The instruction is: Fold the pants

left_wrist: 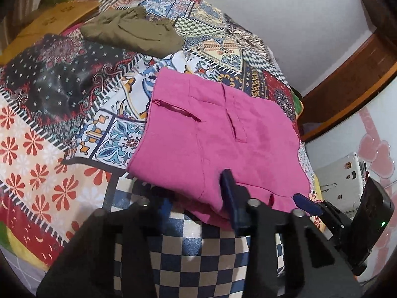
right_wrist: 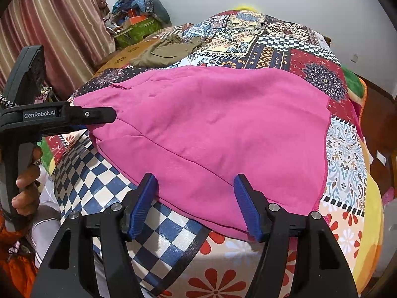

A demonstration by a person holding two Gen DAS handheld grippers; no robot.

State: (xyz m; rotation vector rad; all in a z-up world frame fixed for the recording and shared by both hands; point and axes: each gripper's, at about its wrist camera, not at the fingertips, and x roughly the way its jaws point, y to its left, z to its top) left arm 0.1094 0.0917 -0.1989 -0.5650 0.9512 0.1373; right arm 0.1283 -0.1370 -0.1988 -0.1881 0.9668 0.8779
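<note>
Right gripper (right_wrist: pixel 196 204) spread wide over pink pants (right_wrist: pixel 211 129) on bedspread (right_wrist: pixel 347 149)

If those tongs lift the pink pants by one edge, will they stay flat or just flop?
Probably flop: the pink pants are soft cloth, draping over the bed's curve with gentle wrinkles. They look light, so lifting should be easy. The folded layers would likely slide apart, since nothing holds them; the right tongs stand open at the near edge.

Patchwork bedspread (right_wrist: pixel 285 44); olive garment (left_wrist: pixel 134 32) crumpled at far end.
</note>
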